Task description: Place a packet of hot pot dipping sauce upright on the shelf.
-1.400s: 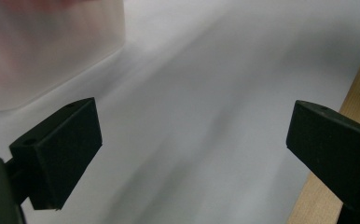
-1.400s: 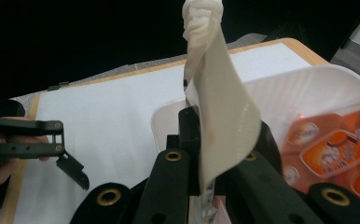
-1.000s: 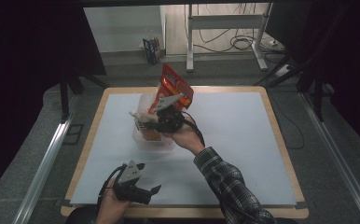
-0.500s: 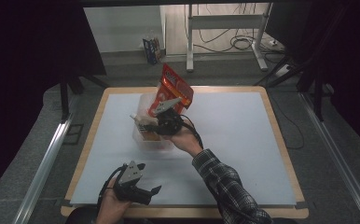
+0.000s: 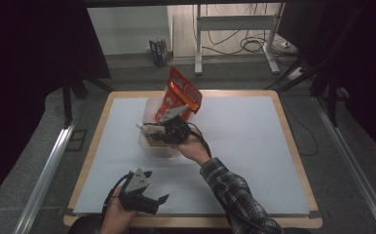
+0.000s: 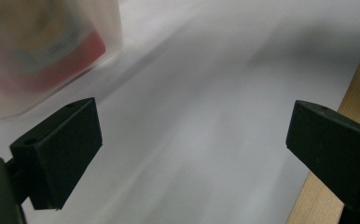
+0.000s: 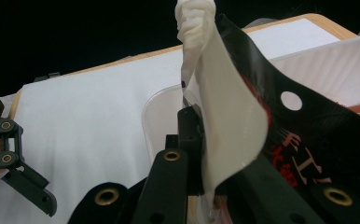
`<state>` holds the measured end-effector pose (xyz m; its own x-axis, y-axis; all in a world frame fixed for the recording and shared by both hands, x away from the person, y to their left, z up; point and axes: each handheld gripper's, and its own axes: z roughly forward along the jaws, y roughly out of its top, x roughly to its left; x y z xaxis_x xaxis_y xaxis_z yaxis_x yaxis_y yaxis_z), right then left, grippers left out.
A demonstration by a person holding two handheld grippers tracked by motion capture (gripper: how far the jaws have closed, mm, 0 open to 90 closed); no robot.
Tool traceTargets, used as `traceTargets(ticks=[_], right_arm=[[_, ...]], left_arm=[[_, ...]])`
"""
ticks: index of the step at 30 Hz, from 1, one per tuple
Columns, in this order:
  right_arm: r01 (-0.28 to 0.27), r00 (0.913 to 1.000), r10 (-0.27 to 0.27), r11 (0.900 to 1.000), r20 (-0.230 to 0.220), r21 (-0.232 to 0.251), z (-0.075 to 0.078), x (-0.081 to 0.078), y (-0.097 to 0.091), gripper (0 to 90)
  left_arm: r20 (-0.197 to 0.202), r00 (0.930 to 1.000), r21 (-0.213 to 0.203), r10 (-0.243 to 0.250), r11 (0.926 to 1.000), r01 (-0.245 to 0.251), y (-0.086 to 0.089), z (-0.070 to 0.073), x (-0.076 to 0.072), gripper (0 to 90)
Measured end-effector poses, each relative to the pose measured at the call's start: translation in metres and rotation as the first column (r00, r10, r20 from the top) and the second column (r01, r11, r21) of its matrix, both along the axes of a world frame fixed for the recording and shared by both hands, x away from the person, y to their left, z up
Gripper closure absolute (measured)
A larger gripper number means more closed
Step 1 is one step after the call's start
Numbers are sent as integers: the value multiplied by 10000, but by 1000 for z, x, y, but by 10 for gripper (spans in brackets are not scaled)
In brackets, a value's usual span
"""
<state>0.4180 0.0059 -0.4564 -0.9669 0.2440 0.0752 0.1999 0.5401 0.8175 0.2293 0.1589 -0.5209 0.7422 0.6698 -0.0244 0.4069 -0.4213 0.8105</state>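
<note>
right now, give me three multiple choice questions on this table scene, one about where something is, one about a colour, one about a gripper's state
1. Where is the clear plastic container?
A. On the white table mat
B. On the floor beside the table
C. On the metal stand behind the table

2. What is the main colour of the snack bag?
A. Blue
B. Red-orange
C. Green

3. How does the left gripper stand?
A. Shut on the bag
B. Shut on the container
C. Open, with nothing between its jaws

Answers:
1. A, since the high view shows the container standing on the white mat, towards its left side.
2. B, since the bag that the right gripper holds over the container is red-orange in the high view.
3. C, since the left gripper view shows the two black jaws wide apart with bare mat between them.
</note>
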Motion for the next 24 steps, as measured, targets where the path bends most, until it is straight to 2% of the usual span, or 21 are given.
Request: traceTargets(ticks=[8,13,16,18,20,24], right_arm=[[84,10000,-85,9995,-48,-302,-2,3,-6,830],[177,9998,-172,9970,63,-757,-5,3,-10,816],[230,9997,-230,9961,7,-855,-6,4,-11,803],[241,9997,-239,9946,37,-1006,-6,4,-11,765],[288,9995,-268,9921,183,-1222,-6,3,-10,670],[313,9994,-293,9920,178,-1225,-7,1,-10,546]], left_arm=[[8,10000,74,-21,10000,21,-1,0,0,33],[1,10000,168,-30,9999,30,-2,-1,0,33],[0,10000,219,-26,9998,26,-2,-1,0,33],[-4,10000,239,-31,9997,31,-2,-1,0,33],[-1,10000,266,-30,9996,30,-2,-1,0,33],[7,10000,293,-28,9996,27,-3,-2,0,33]])
